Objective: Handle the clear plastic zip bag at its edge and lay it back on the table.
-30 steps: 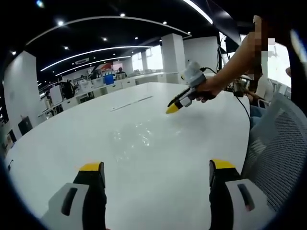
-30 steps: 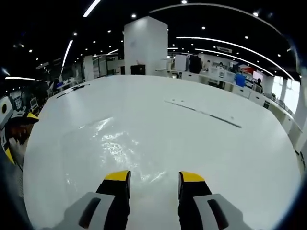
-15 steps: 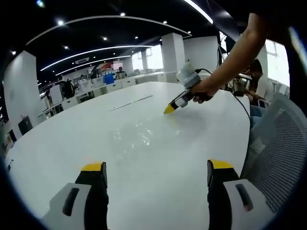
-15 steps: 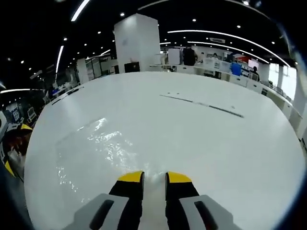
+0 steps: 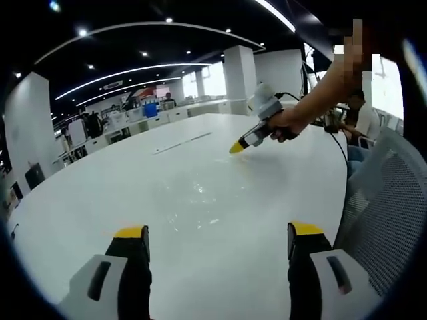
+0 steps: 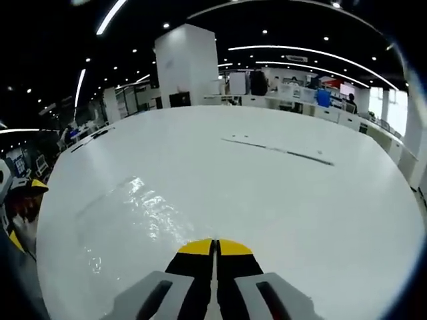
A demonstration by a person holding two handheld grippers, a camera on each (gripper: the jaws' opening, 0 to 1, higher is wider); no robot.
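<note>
The clear plastic zip bag (image 6: 137, 220) lies spread on the white table (image 6: 300, 207), showing mostly as a patch of wrinkled glare on the glossy top. In the right gripper view it runs from the centre toward 9 o'clock, and its near edge meets the yellow tips of the right gripper (image 6: 215, 248) at 6 o'clock. Those two jaws are pressed together with only a thin line between them, and the bag's edge appears pinched there, though the film is too transparent to make out the exact contact. In the left gripper view the bag (image 5: 200, 200) sits near the middle of the table, its far edge rising slightly toward the right gripper (image 5: 237, 147), which comes in from 2 o'clock held in a person's hand (image 5: 288, 124), yellow tips pointing down at the film. The left gripper (image 5: 217, 233) has its jaws spread wide at 6 o'clock, with nothing between them, and stays well apart from the bag on the near side of the table. A thin dark seam (image 6: 277, 151) crosses the tabletop beyond the bag, toward 1 o'clock in the right gripper view. A grey mesh chair back (image 5: 390, 207) stands at 4 o'clock in the left gripper view, beside the table's edge.
</note>
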